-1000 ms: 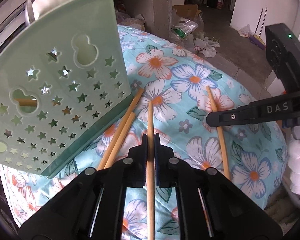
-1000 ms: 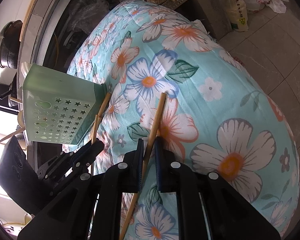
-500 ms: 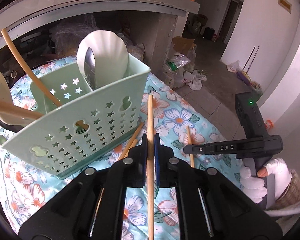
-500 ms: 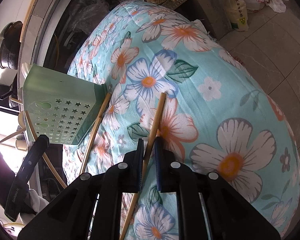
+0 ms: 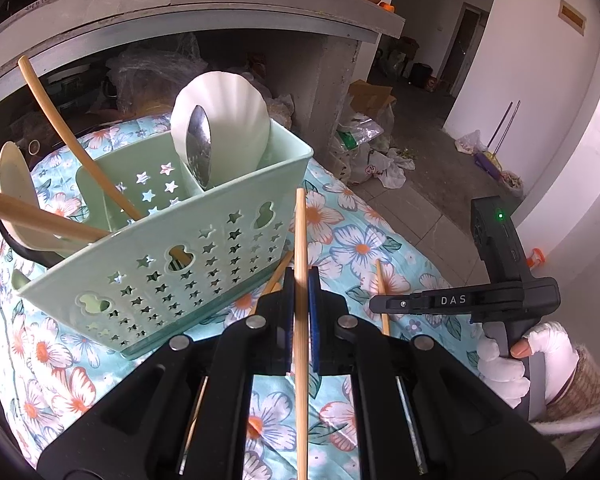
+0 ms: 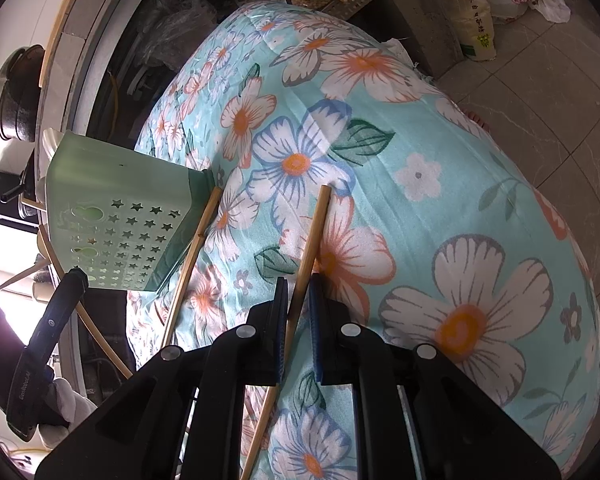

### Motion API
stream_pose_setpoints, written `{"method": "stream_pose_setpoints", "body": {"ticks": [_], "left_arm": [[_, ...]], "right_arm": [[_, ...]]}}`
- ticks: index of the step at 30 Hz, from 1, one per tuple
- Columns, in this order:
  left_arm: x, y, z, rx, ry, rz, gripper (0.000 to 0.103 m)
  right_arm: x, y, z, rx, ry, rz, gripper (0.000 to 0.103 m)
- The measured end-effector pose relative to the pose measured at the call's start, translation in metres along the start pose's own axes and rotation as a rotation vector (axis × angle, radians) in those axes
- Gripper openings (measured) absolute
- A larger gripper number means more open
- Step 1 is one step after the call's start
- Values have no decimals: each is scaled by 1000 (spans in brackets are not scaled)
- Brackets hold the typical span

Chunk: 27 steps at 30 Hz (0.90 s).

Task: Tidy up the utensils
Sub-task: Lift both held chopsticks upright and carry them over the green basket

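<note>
A mint green utensil caddy [image 5: 188,264] with star holes stands on the floral cloth; it also shows in the right wrist view [image 6: 116,220]. It holds a white shell spoon [image 5: 224,120], a metal spoon [image 5: 199,152] and wooden utensils [image 5: 68,132]. My left gripper [image 5: 300,284] is shut on a wooden chopstick [image 5: 300,240], lifted off the cloth to the right of the caddy. My right gripper [image 6: 299,292] is shut on another chopstick [image 6: 314,232] that lies on the cloth. More chopsticks [image 6: 192,256] lie by the caddy's base.
The floral cloth [image 6: 420,200] covers a rounded table that drops off to a tiled floor [image 6: 540,80] on the right. A grey counter shelf [image 5: 220,4] runs behind the caddy. Bags and clutter [image 5: 372,152] lie on the floor beyond.
My left gripper has lifted its chopstick up off the cloth and pulled back, so the caddy's open top comes into view. The right gripper has stayed still on its chopstick.
</note>
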<state>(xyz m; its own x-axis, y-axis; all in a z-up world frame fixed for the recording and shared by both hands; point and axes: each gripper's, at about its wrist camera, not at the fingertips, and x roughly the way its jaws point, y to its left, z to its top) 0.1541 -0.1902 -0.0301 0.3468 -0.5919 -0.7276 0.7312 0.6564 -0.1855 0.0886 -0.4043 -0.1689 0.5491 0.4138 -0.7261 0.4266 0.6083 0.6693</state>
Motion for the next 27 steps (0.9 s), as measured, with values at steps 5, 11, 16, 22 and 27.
{"method": "stream_pose_setpoints", "body": {"ticks": [5,11,16,22,27], "left_arm": [[0,1,0,-2,-2,2,6],[-4,4,-1,-5,-8,6,6],[-9,5,-1,-6,-19,11,6],[-17,5,0,-6,-38,17,6],[-26,7,0,-7,-58,22,6]], "right_arm": [[0,-3,1,17,-1,24,10],[-6,-3,1,26,-10,68,9],[-18,8,1,-2,-36,100,8],[-39,21,-1,-49,-80,130,7],[-55,31,-5,-93,-118,143,6]]}}
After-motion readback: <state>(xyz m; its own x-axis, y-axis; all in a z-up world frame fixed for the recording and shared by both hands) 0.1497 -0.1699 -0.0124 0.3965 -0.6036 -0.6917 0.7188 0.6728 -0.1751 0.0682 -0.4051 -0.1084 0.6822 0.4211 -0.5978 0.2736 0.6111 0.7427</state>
